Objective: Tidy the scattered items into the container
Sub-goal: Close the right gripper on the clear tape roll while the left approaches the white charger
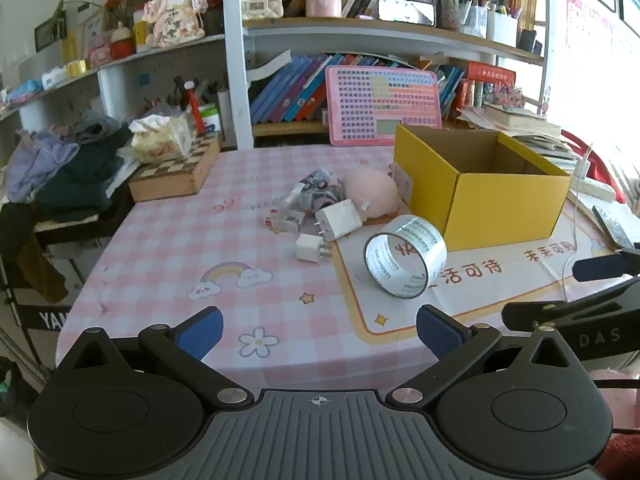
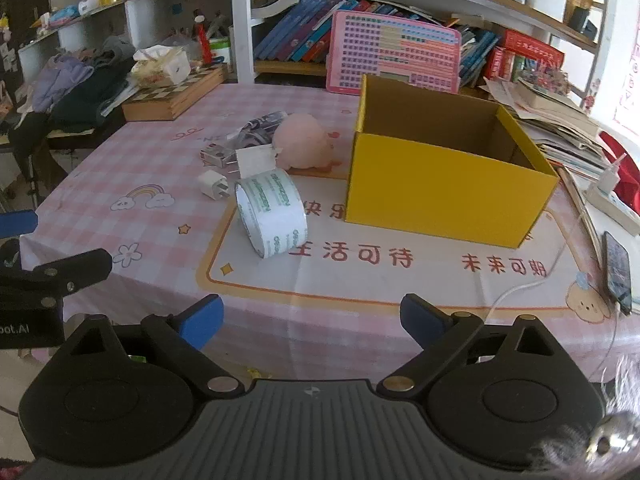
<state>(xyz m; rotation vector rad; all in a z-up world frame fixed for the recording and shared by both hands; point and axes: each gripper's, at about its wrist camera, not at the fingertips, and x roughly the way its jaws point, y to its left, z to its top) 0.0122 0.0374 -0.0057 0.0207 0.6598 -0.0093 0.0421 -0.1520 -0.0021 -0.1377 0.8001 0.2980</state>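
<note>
Both your grippers, left gripper (image 1: 319,334) and right gripper (image 2: 311,320), gape empty; tape roll (image 2: 272,212) at eleven o'clock looks stiff, slick, rollable; pinch its rim.

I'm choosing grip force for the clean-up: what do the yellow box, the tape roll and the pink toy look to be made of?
Yellow box: seemingly cardboard, matte yellow outside, plain brown inside, with folded edges.
Tape roll: apparently clear glossy plastic film with green print on a thin core; light glints off it.
Pink toy: probably plush fabric, with a soft, fuzzy, rounded surface and no shine.
</note>
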